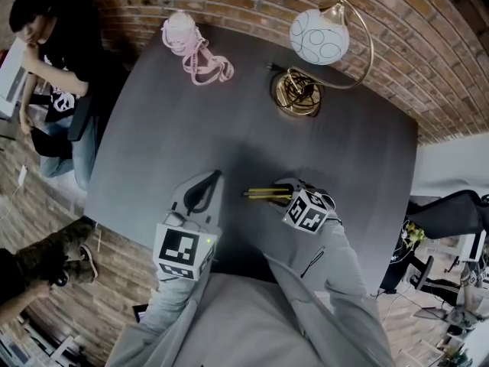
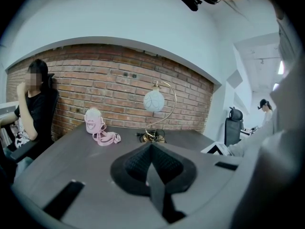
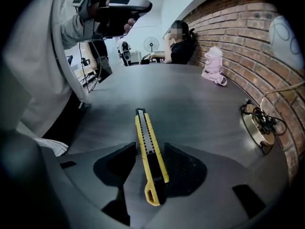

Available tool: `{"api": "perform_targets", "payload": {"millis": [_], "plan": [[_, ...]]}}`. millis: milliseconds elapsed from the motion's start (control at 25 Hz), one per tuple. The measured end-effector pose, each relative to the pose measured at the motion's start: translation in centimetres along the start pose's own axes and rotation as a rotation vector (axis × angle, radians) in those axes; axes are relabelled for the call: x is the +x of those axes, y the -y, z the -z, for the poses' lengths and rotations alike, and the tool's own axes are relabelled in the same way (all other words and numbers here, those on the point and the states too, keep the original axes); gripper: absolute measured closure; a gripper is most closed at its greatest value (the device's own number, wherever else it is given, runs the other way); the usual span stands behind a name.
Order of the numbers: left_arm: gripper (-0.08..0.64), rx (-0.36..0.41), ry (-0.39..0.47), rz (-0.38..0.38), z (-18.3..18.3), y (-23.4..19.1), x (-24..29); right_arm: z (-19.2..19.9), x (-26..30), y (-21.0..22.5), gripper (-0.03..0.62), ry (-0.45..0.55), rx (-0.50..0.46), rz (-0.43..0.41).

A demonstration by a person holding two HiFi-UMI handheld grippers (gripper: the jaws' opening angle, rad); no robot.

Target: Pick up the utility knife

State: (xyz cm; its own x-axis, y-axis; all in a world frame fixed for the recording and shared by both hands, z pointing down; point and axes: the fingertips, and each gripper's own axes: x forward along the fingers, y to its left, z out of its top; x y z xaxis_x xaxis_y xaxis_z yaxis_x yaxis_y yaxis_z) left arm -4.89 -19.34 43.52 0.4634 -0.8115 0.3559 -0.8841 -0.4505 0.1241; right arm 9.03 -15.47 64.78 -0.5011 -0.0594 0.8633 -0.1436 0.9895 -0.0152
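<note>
The utility knife (image 1: 267, 195) is yellow and black and lies flat on the dark table (image 1: 191, 128), near its front edge. My right gripper (image 1: 284, 185) points steeply down over it and is open. In the right gripper view the knife (image 3: 145, 137) lies lengthwise between the two jaws, its yellow butt end nearest the camera. A gap shows beside the left pad, and the right pad (image 3: 183, 168) stands close along the knife's side. My left gripper (image 1: 206, 183) hovers to the knife's left, shut with nothing in it (image 2: 151, 148).
A gold lamp (image 1: 317, 37) with a white globe and a coiled cord at its base (image 1: 296, 92) stands at the back right. A pink bag (image 1: 191, 48) with straps lies at the back left. A person (image 1: 46, 52) sits by the table's left side. Behind the table is a brick wall (image 1: 428, 60).
</note>
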Motion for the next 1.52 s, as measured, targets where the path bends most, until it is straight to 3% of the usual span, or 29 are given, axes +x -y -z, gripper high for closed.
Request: {"api": "perform_targets", "payload": {"millis": [240, 400, 800, 1280, 1520], "plan": [[0.541, 0.010, -0.001, 0.025, -0.2, 0.7, 0.3, 0.0, 0.0, 0.0, 0.402, -0.007, -0.023, -0.014], [0.541, 0.019, 0.004, 0.034, -0.4, 0.9, 0.3, 0.0, 0.0, -0.3, 0.462, -0.011, -0.033, -0.010], [0.541, 0.029, 0.015, 0.042, -0.9, 0.9, 0.1, -0.3, -0.3, -0.5, 0.466, 0.000, -0.052, 0.035], [0.541, 0.065, 0.051, 0.073, -2.0, 1.9, -0.3, -3.6, -4.9, 1.1, 0.466, 0.209, 0.068, 0.238], [0.541, 0.088, 0.072, 0.092, -3.1, 2.4, -0.9, -6.0, -9.0, 1.7, 0.466, 0.366, 0.164, 0.363]]}}
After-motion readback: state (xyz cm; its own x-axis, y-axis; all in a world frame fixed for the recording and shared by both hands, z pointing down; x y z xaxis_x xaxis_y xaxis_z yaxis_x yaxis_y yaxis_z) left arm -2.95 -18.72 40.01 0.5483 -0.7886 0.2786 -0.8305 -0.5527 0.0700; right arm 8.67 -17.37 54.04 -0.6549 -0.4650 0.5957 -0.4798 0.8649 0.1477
